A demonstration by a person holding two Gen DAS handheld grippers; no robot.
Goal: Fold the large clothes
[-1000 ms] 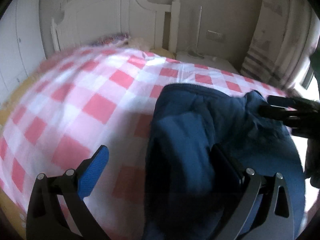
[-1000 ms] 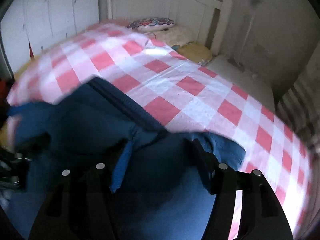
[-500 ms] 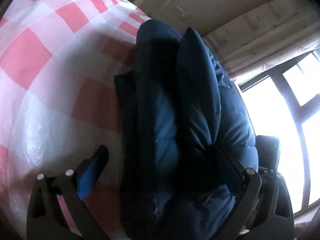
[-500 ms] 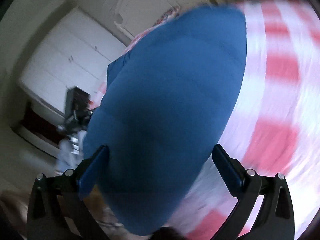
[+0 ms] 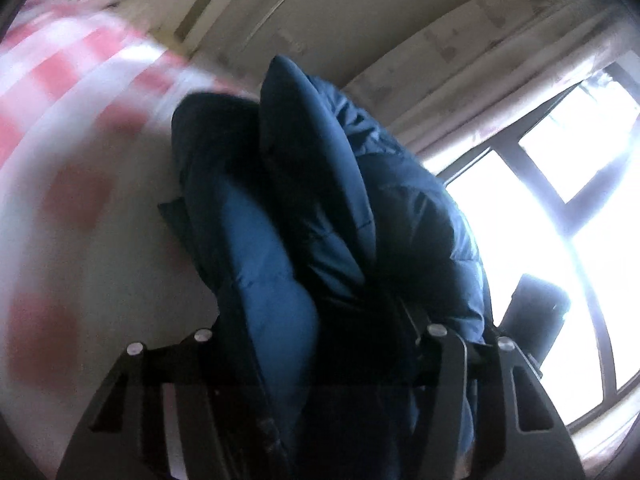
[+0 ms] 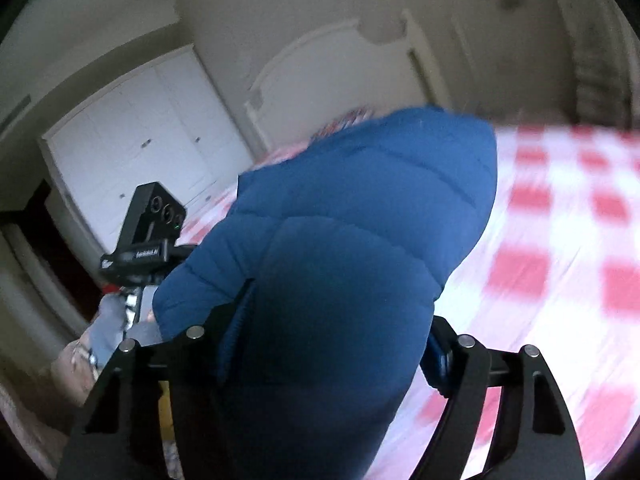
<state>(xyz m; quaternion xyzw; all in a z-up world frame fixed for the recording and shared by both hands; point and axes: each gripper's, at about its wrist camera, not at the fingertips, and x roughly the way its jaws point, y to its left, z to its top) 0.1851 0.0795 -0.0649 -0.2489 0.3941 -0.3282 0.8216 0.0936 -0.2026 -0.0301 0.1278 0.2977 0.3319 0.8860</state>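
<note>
The bed (image 6: 560, 240), under a pink-and-white checked cover, fills the right wrist view from 1 to 5 o'clock with bare cover open beside the load; in the left wrist view it runs from 8 to 11 o'clock, blurred. Its white headboard (image 6: 332, 64) stands at 12 o'clock in the right view, white wardrobe doors (image 6: 140, 132) at 10 o'clock. A bright window (image 5: 560, 208) takes 2 to 4 o'clock in the left view.

The blue padded jacket (image 6: 340, 240) hangs bunched at centre in both views, quilted, puffy, folded into thick upright rolls, darker in its creases. Half a second ago both tools stood wide apart around it; now each has drawn in against the fabric.

The left tool (image 5: 320, 336) is closed on the jacket (image 5: 288, 240), its bulk filling the gap. The right tool (image 6: 336, 340) grips the jacket likewise, blue pads pressed into its sides. In the right view the left tool's body shows at 9 o'clock, beside the jacket's edge.
</note>
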